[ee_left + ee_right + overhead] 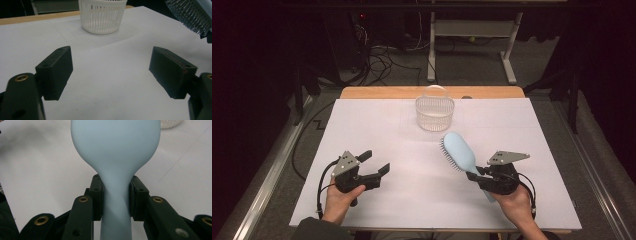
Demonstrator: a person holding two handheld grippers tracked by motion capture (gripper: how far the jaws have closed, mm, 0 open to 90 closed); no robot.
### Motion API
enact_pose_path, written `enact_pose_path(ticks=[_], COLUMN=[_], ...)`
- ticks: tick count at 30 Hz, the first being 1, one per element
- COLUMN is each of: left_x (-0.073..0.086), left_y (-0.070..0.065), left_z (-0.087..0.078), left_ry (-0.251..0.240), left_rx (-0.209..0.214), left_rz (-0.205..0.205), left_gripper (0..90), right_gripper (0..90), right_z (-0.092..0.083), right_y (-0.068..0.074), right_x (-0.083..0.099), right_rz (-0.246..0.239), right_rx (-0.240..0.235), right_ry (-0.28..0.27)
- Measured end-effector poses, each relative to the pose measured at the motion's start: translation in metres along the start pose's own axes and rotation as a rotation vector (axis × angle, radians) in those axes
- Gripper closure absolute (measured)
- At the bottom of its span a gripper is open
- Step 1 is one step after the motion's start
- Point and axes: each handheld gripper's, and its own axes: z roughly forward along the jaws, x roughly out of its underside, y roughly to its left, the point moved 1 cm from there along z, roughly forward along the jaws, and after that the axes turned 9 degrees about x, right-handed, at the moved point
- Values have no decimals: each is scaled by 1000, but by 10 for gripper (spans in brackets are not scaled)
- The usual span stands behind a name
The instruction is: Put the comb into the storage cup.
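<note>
Brush is up off the bench, its handle clamped in the right tongs, head pointing ahead toward the basket. Left tongs stand wide with nothing between them, well apart from the brush. I'd say the pickup is done; carrying it forward and dropping it in the basket is left.

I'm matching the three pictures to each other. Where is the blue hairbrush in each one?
High view: the hairbrush lies right of centre, its handle in the right claw.
Left gripper view: its bristles fill the top right corner.
Right gripper view: its blue back stands in the middle, the neck clamped between the jaws.
Shared landmark: the white basket, at the far side of the table.
</note>
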Motion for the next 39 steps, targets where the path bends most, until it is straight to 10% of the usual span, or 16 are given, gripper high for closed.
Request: enact_pose_path(ticks=[39], left_x=[-24], left_y=[-41], left_z=[64], left_ry=[83], left_rx=[142], left_rz=[70], left_gripper=[204], right_gripper=[704], right_z=[6], right_y=[10], right_x=[-8], right_rz=[-32], right_rx=[-24], right_ry=[-30])
